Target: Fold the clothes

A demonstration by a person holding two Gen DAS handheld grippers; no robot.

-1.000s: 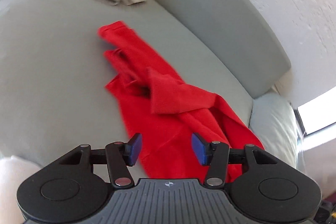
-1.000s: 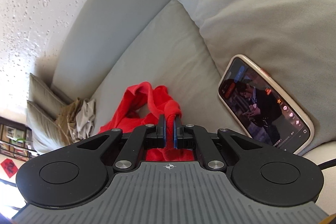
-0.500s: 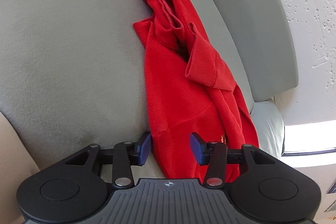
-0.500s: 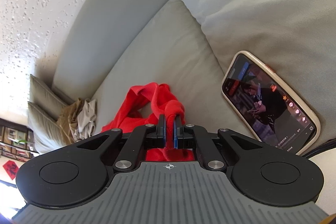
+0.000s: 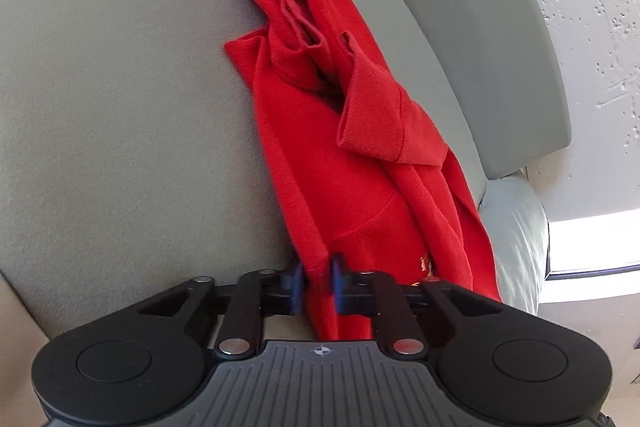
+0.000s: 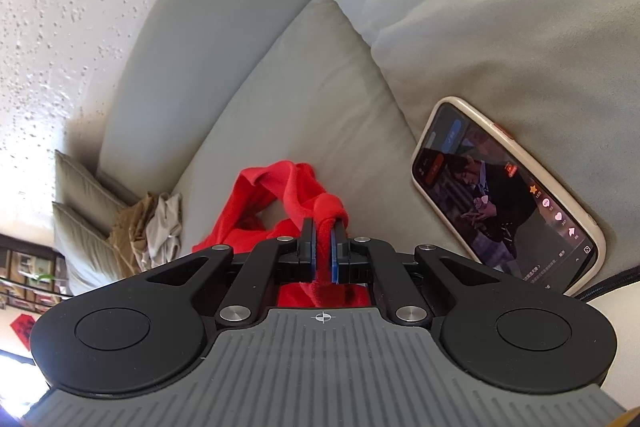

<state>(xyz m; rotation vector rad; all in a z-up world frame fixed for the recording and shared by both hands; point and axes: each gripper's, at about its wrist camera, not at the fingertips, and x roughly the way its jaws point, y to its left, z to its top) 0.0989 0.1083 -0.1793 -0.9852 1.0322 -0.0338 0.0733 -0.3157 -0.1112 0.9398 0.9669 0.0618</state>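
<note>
In the left wrist view, the red garment [image 5: 332,155] is seen lying bunched in a long, twisted strip on the grey sofa seat [image 5: 120,87], close along the backrest [image 5: 460,27]. The left tool [image 5: 316,281] is closed on a near edge of the cloth, the blue pads pressed against the fabric from both sides. A flap is turned over in the middle of the strip and narrow bands are doubled up toward the far end, so the garment is judged to be far from flat. Whether the pinch takes one layer or several cannot be told; a single hem edge would serve best, since a gathered bunch will not spread.

In the right wrist view, the right tool [image 6: 323,251] is clamped on a knotted-looking wad of the same red cloth [image 6: 280,199], the pads nearly together with fabric between. A phone [image 6: 504,195] leans against the cushion [image 6: 480,27] just beside this tool, and a heap of beige clothes [image 6: 152,227] lies at the far end of the sofa.

With both ends held, the step is judged to be spreading the garment. It would be done well if the two grips were drawn apart evenly and lifted enough for the twist to fall out, the pull being kept away from the phone so that it is not knocked flat.
</note>
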